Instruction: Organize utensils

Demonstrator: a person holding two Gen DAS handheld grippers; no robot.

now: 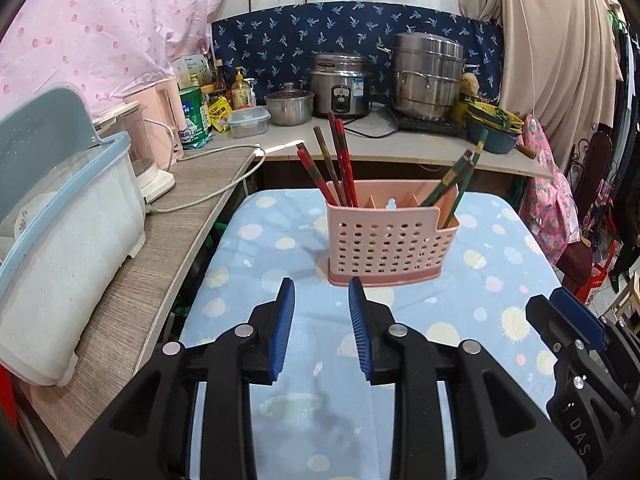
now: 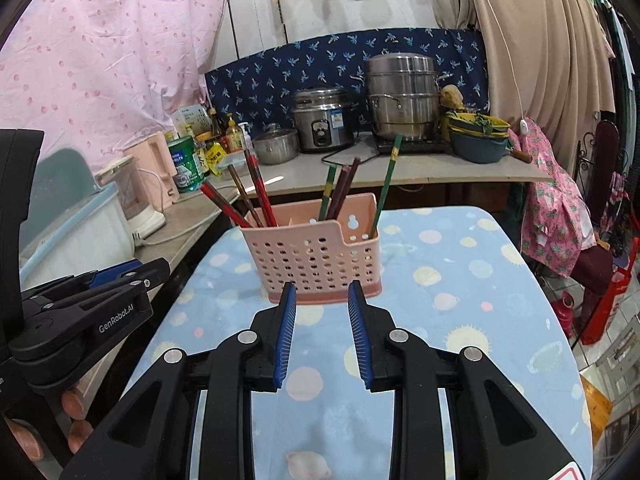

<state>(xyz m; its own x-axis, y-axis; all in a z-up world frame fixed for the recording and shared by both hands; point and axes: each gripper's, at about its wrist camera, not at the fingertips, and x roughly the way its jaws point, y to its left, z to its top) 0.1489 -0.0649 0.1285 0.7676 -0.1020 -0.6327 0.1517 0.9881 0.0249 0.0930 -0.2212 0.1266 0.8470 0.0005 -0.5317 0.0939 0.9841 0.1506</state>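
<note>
The left gripper [image 1: 321, 292] and right gripper [image 2: 322, 296] hung spread and empty over the planet-print counter [image 1: 480, 280]. At twelve o'clock stood the perforated pink plastic holder [image 1: 386, 246], red chopsticks [image 1: 340, 160] left, green chopsticks [image 1: 460, 176] right (apparently sorted). Any further grasp should pinch one slim, slick stick high.

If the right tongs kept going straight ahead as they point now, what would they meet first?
Probably the pink perforated utensil holder: the right tongs, open and empty, aim at its front wall, though depth is hard to judge.
</note>
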